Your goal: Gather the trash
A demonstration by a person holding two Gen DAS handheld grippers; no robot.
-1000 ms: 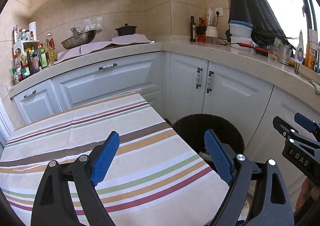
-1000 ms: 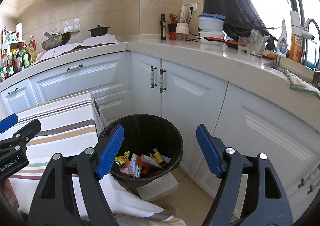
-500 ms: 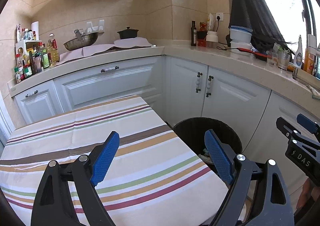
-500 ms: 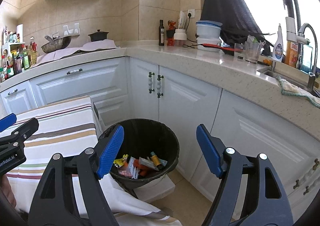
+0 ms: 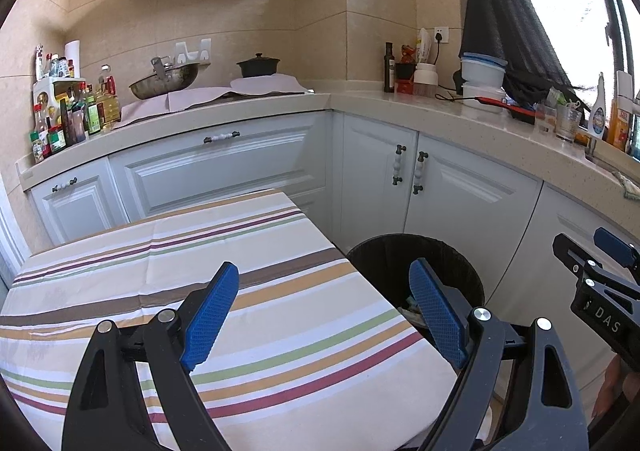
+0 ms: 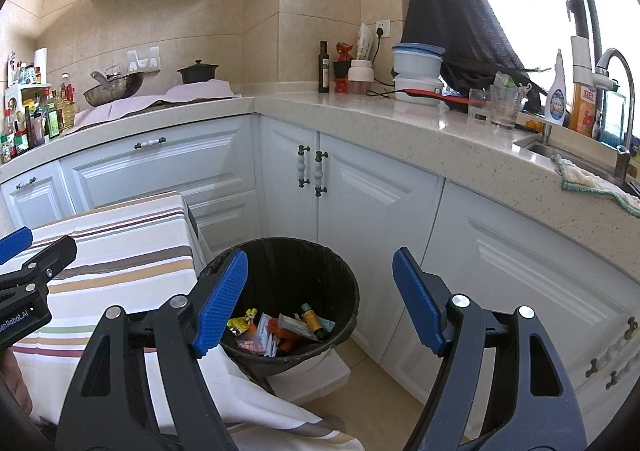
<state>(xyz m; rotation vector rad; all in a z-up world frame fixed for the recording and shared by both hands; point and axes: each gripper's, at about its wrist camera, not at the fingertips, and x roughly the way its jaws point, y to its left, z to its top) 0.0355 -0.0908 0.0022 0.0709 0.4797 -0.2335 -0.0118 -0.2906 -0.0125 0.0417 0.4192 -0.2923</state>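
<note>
Kitchen corner, white cabinets all round. Inside one black bin [image 6: 340, 291] at six o'clock below my right gripper [image 6: 320, 299] lies the trash [image 6: 280, 327]: several light, crinkly wrappers plus one small stiff bottle; I'd pinch wrappers by an edge. One striped tablecloth [image 5: 200, 271], bare, sits under my left gripper [image 5: 324, 311]. Both grippers stand spread, holding nothing.

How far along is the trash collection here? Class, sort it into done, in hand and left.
Done: wrappers and small items lie inside the black bin, and no trash shows on the striped tablecloth. In hand: nothing; left gripper and right gripper are both open and empty. Left: no loose trash is visible.
</note>
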